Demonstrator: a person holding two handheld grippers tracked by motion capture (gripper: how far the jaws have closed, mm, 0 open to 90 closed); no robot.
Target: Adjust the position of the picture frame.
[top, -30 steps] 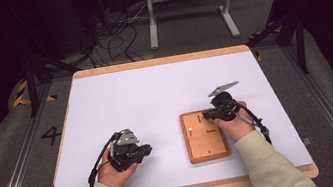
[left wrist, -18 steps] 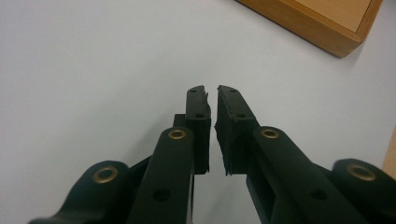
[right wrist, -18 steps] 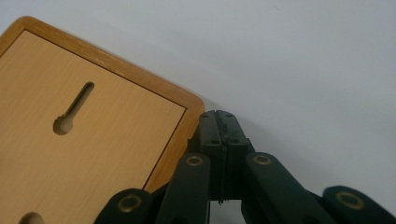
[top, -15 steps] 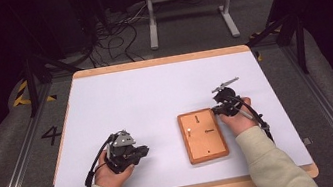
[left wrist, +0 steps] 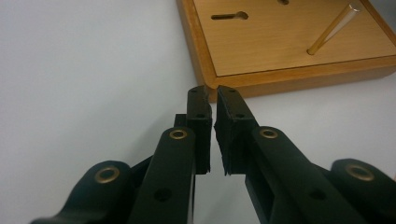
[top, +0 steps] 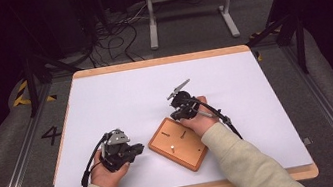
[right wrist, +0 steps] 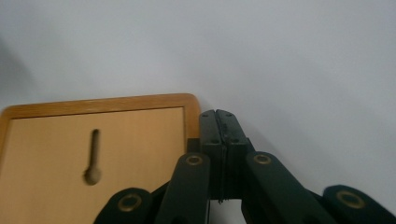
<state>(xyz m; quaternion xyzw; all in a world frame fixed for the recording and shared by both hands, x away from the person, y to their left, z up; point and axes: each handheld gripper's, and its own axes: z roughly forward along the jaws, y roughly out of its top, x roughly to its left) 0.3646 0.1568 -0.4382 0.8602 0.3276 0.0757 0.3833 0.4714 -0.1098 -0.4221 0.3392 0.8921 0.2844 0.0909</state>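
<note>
Right jaws: pressed flat together, nothing between them.
Right gripper (right wrist: 218, 114): tips just beside the rounded corner of the wooden board (right wrist: 93, 154), at its outer edge; contact cannot be told.
Left jaws: nearly closed, thin gap between the pads, empty.
Left gripper (left wrist: 211, 93): aimed at the board's near corner, tips close to its raised rim, apart from it.
Wooden board: lies turned askew on the white table (top: 119, 96), between the two grippers, near the front edge.
Board face: keyhole slot (left wrist: 229, 16), upright brass peg (left wrist: 332, 29).
Hands: left hand (top: 108, 171) low on the table; right hand (top: 199, 118) over the board's far corner.
</note>
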